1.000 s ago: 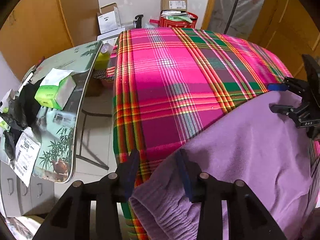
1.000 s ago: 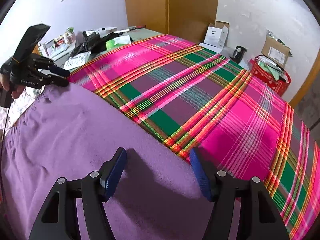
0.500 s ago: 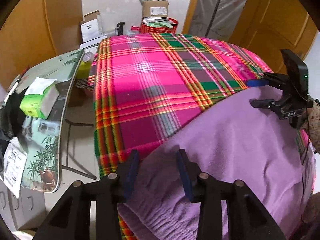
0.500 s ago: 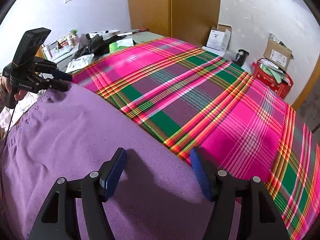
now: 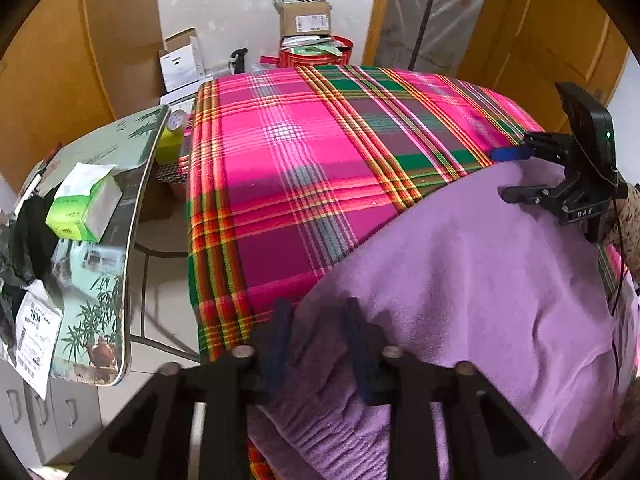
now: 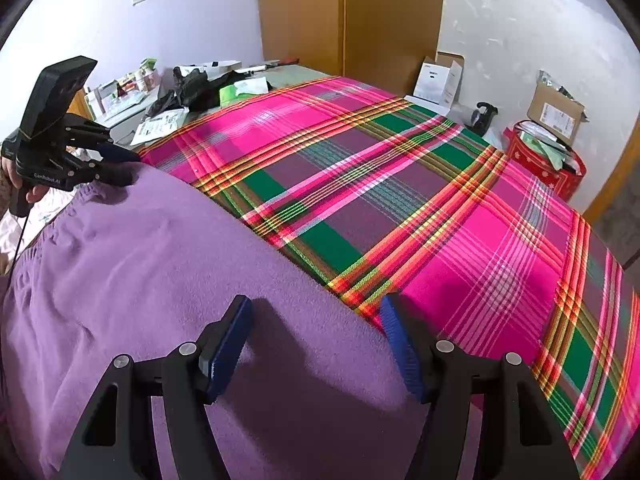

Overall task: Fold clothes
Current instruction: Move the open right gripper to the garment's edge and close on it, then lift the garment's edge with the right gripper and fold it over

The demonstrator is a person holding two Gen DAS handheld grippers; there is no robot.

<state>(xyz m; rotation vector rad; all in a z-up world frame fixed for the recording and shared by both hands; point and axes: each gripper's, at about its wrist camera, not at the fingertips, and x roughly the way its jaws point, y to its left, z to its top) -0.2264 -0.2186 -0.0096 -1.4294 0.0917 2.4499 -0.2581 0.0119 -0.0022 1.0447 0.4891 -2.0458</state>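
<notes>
We see the purple sweater (image 6: 168,280) spread flat on the near part of the plaid bedspread (image 6: 400,200), its ribbed hem (image 5: 320,432) at the near left corner of the bed. The left gripper (image 5: 318,344) points steeply down at that corner; its jaws have just been closing, with a fold of the ribbed hem between the blue pads (image 5: 276,340), though we cannot tell whether they already press on it. From the right wrist view, that same gripper sits at the far left edge of the sweater, with a hand (image 6: 24,188) wrapped around its handle. The right gripper (image 6: 316,344) tilts down over the near right part of the sweater, released, its jaws wide apart and straddling the sweater's edge. Left of the bed stands a worktop (image 5: 120,152) carrying a green tissue pack (image 5: 84,208) and papers (image 5: 36,332).
</notes>
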